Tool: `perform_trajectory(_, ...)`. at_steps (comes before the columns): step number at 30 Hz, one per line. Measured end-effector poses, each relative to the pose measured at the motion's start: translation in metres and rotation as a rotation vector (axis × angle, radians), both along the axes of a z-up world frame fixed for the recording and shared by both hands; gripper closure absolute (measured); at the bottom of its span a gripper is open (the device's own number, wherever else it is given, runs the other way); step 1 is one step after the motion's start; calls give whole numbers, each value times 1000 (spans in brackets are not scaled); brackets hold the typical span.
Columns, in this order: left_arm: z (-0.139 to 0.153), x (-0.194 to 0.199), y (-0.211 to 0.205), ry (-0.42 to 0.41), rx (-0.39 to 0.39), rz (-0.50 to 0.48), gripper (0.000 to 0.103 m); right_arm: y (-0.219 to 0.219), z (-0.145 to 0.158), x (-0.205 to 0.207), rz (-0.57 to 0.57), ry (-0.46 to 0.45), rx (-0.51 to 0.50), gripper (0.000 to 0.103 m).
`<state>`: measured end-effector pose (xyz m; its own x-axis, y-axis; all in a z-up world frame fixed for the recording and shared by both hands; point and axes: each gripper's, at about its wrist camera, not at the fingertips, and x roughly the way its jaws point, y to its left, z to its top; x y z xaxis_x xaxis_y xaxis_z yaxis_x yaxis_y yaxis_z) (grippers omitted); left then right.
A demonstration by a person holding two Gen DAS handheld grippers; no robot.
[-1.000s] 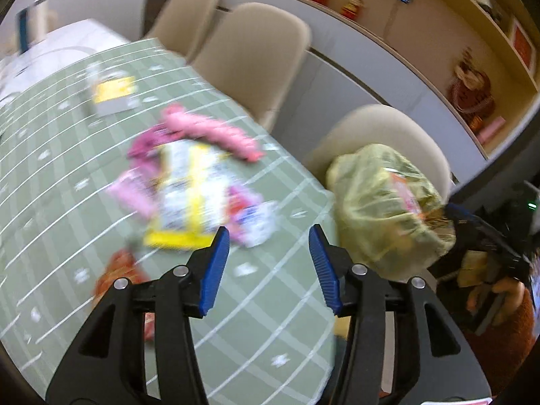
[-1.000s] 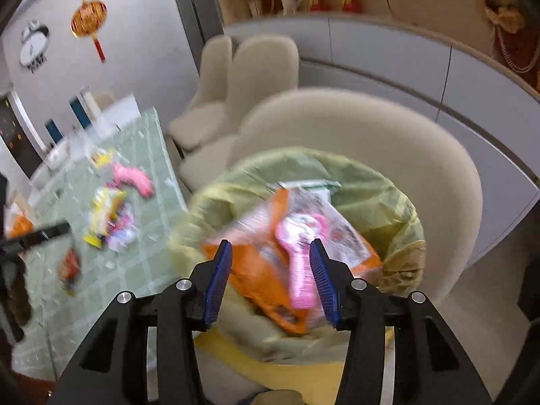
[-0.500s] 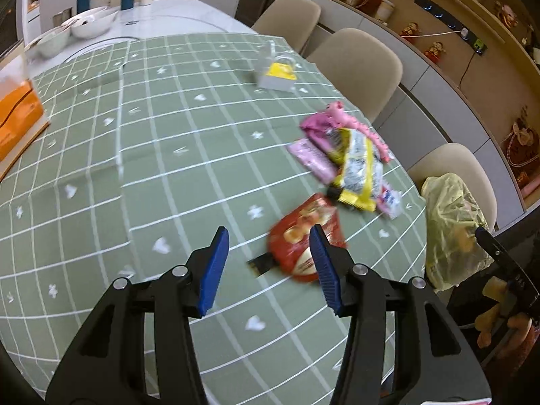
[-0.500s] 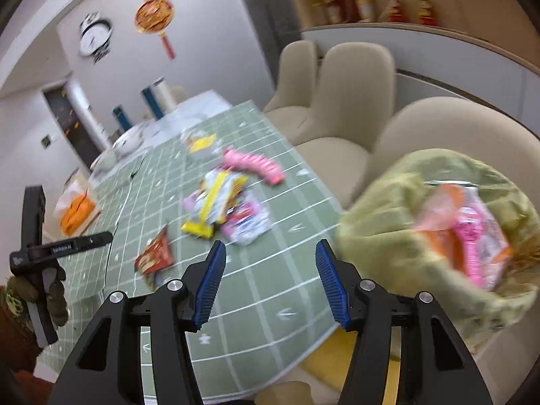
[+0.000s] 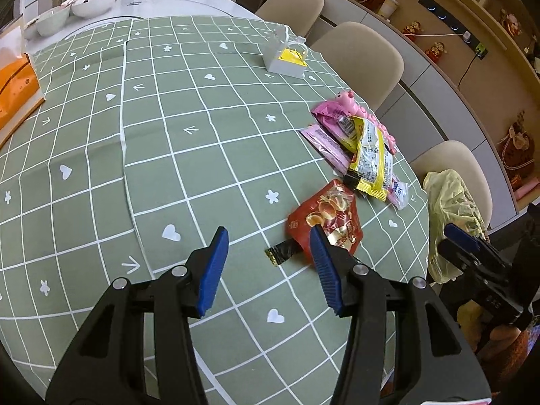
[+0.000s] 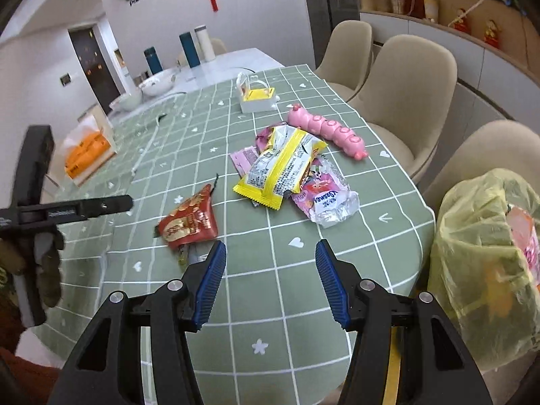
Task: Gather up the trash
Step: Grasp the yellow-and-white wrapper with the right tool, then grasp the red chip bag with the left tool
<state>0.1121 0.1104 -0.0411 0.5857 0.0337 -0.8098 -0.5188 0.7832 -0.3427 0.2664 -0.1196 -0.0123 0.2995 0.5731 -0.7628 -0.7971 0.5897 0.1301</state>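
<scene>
A red snack wrapper (image 5: 329,219) lies on the green checked tablecloth (image 5: 168,155), just beyond my open, empty left gripper (image 5: 268,253); it also shows in the right wrist view (image 6: 189,222). A yellow wrapper (image 5: 371,158) (image 6: 280,168) tops a pile with pink wrappers (image 5: 325,143) and a clear pink packet (image 6: 325,199). A yellow-green trash bag (image 6: 486,253) (image 5: 450,202) sits on a chair at the table's edge, with trash inside. My right gripper (image 6: 270,271) is open and empty, above the table's near edge.
A pink caterpillar toy (image 6: 325,128) lies beside the pile. A white and yellow box (image 5: 287,60) stands further back. An orange tissue box (image 6: 87,150), bowls (image 5: 91,0) and bottles (image 6: 187,49) are at the far end. Beige chairs (image 5: 361,57) line the right side.
The left gripper swung from the pile and bag out over the table, then closer to the red wrapper. The right gripper turned from the trash bag to the table. Both stayed open.
</scene>
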Motion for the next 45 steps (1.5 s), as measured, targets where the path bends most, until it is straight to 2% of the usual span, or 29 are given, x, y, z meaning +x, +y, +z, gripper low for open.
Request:
perform_trajectory(4, -4, -4, 7, 4, -17, 10, 55, 15, 1, 16, -61, -35, -2, 51)
perform_trajectory(7, -5, -4, 7, 0, -27, -6, 55, 31, 2, 41, -23, 42, 60, 51)
perform_trajectory(11, -3, 4, 0, -6, -6, -63, 55, 65, 1, 63, -73, -38, -7, 51)
perform_trajectory(13, -1, 9, -3, -6, 11, -88, 55, 82, -6, 77, -96, -38, -25, 51)
perform_trajectory(14, 0, 11, -3, -6, 15, -94, 55, 88, -10, 84, -107, -17, -35, 51)
perform_trajectory(16, 0, 15, -3, -9, 18, -107, 55, 99, -29, 102, -123, 98, -45, 52)
perform_trajectory(17, -1, 16, -2, -11, 16, -109, 55, 101, -39, 109, -118, 178, -31, 56)
perform_trajectory(18, -2, 17, -2, -10, 15, -108, 55, 100, -43, 110, -112, 213, -26, 67)
perform_trajectory(19, -2, 18, -1, -7, 13, -106, 55, 99, -45, 108, -111, 217, -27, 68)
perform_trajectory(22, -6, 18, 1, -5, -3, -103, 55, 88, -34, 93, -83, 155, -39, 79)
perform_trajectory(26, -10, 21, -1, -6, -6, -112, 55, 56, -18, 75, -98, 126, -31, 80)
perform_trajectory(31, -11, 28, -10, -41, -31, -141, 55, 12, -15, 57, -132, 175, -27, 80)
perform_trajectory(36, -11, 43, -22, -36, 23, -180, 55, -19, -24, 33, -145, 202, -45, 80)
perform_trajectory(40, -21, 59, -29, -2, 30, -200, 55, -32, -33, 16, -145, 223, -68, 80)
perform_trajectory(45, -28, 70, -42, 43, 81, -244, 55, -44, -35, -1, -150, 223, -74, 80)
